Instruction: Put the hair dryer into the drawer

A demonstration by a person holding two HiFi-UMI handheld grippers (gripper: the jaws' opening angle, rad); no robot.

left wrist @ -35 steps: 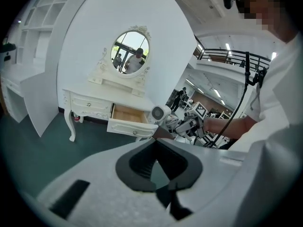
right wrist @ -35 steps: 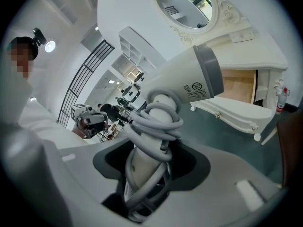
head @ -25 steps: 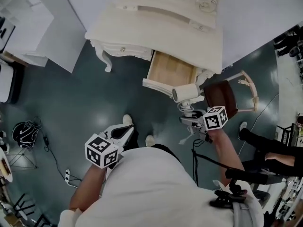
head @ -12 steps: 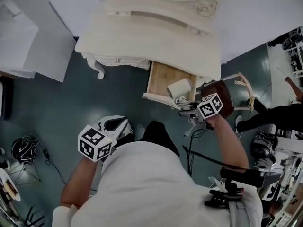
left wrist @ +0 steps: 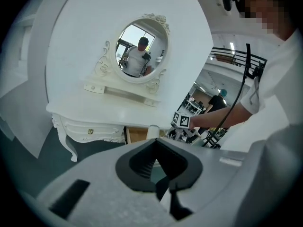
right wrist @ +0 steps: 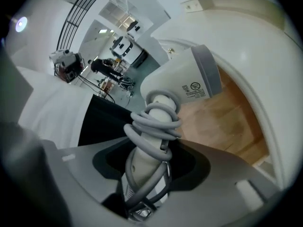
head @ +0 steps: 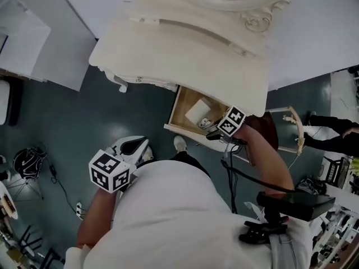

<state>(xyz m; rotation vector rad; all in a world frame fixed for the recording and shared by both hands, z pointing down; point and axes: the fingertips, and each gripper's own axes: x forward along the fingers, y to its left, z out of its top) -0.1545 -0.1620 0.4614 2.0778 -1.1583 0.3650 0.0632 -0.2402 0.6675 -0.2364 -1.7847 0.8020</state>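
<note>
The right tongs [right wrist: 147,171] grip the hair dryer [right wrist: 182,82] by its cord-wrapped handle, with its body low over the open drawer [head: 185,97]. I'd say only setting it down and letting go remains. The left tongs [left wrist: 158,174] are closed and empty, well back.

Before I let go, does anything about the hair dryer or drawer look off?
Nothing stands out. The right gripper holds the hair dryer, cord wound tidily round its handle, over the open drawer, whose visible wooden bottom shows no damage.
</note>
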